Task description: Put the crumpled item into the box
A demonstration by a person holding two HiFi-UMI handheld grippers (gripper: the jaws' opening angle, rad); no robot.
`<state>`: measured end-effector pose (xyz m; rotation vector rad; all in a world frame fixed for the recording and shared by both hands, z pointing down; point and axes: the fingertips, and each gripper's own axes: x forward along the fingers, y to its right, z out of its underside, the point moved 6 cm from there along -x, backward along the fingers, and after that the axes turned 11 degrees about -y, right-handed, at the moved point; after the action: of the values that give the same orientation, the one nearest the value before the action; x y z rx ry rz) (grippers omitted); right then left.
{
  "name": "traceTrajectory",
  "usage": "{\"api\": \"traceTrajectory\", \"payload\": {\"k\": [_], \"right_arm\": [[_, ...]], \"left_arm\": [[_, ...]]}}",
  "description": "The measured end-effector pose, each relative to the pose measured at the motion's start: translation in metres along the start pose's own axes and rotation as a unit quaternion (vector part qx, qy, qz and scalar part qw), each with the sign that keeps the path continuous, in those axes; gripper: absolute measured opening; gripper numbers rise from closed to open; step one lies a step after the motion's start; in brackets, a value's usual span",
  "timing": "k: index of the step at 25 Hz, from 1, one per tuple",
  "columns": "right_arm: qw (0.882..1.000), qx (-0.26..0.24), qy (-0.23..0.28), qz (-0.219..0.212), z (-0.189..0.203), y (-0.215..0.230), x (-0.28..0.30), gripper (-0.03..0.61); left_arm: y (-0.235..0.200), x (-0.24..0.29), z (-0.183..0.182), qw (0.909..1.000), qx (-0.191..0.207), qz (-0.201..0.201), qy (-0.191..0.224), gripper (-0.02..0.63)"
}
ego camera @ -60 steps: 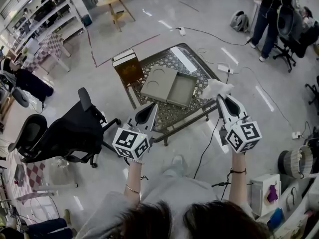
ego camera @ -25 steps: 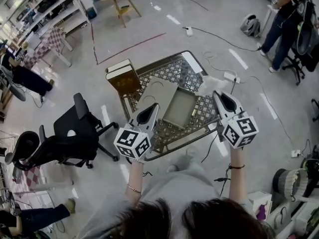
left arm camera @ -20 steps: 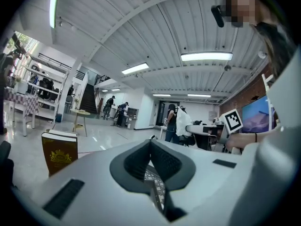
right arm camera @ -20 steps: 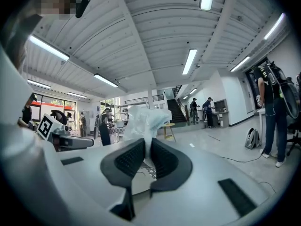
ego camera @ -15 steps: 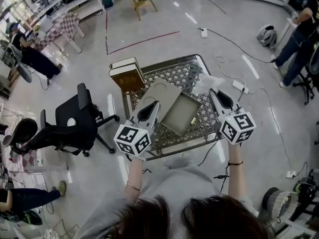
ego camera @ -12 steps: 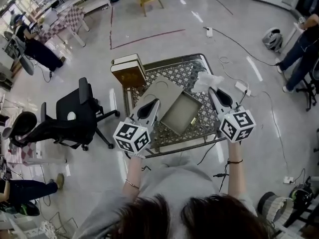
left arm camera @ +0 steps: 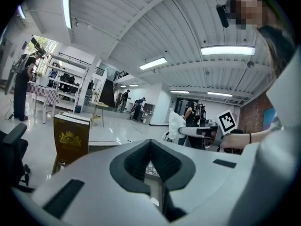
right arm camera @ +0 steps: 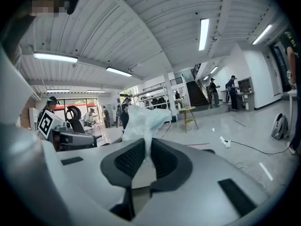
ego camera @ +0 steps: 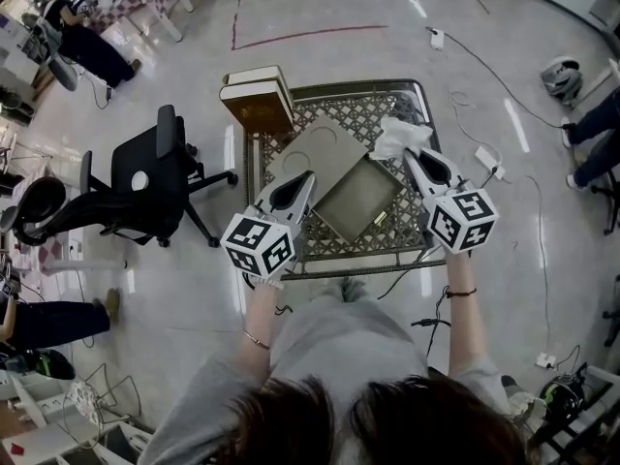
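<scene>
An open grey box lies on the patterned table (ego camera: 387,114), its flat lid (ego camera: 315,153) to the left and its empty tray (ego camera: 360,200) to the right. My right gripper (ego camera: 414,155) is shut on a white crumpled item (ego camera: 395,136), which hangs just past the tray's far right corner. In the right gripper view the crumpled item (right arm camera: 141,119) bulges up from between the pads of my right gripper (right arm camera: 146,142). My left gripper (ego camera: 307,176) hovers at the lid's near edge, shut with nothing in it; its jaws (left arm camera: 150,141) meet at the tips.
A brown book-like case (ego camera: 257,100) stands at the table's far left corner, also in the left gripper view (left arm camera: 71,138). A black office chair (ego camera: 145,182) sits left of the table. Cables (ego camera: 484,158) trail on the floor to the right. People stand farther off.
Both grippers have come in over the table and lower. The right one has carried the crumpled item close to the tray's far corner. The jaws look unchanged.
</scene>
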<state>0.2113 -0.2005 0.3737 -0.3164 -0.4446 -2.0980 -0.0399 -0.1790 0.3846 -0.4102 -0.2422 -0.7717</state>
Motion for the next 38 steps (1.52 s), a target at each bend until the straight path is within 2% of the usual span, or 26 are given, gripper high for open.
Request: {"api": "traceTrajectory", "payload": {"k": [5, 13, 20, 30, 38], "right_arm": [[0.998, 0.044, -0.029, -0.023, 0.027, -0.002, 0.023, 0.060], [0.992, 0.045, -0.105, -0.060, 0.072, -0.006, 0.052, 0.060], [0.982, 0.040, -0.163, -0.091, 0.102, -0.003, 0.096, 0.060], [0.958, 0.034, -0.253, -0.134, 0.150, -0.008, 0.121, 0.060], [0.931, 0.011, -0.323, -0.168, 0.178, -0.011, 0.134, 0.060]], "left_arm": [[-0.012, 0.010, 0.028, 0.9986, -0.029, 0.007, -0.043, 0.017], [-0.013, 0.024, 0.061, 0.9946, -0.061, 0.015, -0.083, 0.017], [-0.035, 0.048, 0.086, 0.9906, -0.083, 0.030, -0.105, 0.017], [-0.038, 0.063, 0.120, 0.9829, -0.102, 0.039, -0.148, 0.017], [-0.037, 0.071, 0.140, 0.9772, -0.125, 0.044, -0.165, 0.017]]}}
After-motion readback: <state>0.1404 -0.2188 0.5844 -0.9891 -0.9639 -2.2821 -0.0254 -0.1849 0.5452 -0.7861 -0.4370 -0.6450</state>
